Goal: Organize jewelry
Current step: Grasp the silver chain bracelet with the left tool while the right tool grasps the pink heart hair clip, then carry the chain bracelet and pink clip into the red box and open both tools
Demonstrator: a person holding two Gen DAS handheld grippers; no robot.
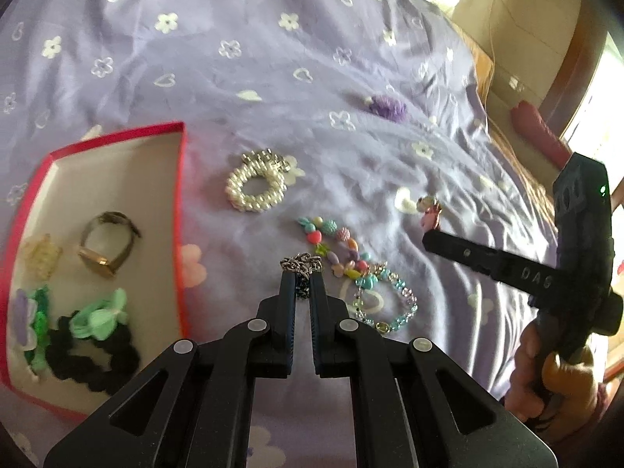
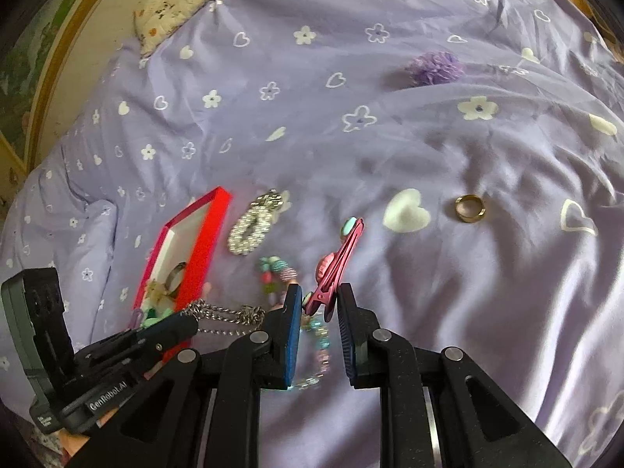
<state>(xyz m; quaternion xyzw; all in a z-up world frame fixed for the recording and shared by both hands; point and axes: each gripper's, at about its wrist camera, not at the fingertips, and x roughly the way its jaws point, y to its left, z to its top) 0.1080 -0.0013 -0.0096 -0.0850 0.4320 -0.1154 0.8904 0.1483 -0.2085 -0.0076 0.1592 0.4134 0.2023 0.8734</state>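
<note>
home bedroom: floral purple bedsheet (image 2: 390, 148)

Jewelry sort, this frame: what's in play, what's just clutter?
In play:
- left tool, shut on silver chain
- right tool, clamped on pink hair clip
- red box, holding a watch and scrunchies
- pearl bracelet, colourful bead bracelets, gold ring, purple flower piece, all loose on the cover

Clutter:
- purple bed cover
- patterned pillow

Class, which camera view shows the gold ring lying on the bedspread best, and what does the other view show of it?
The right wrist view. There the gold ring lies in plain sight on the purple bedspread, beside a white heart print, nothing covering it. The left wrist view shows no trace of it: the right gripper stands about where it would lie.
</note>
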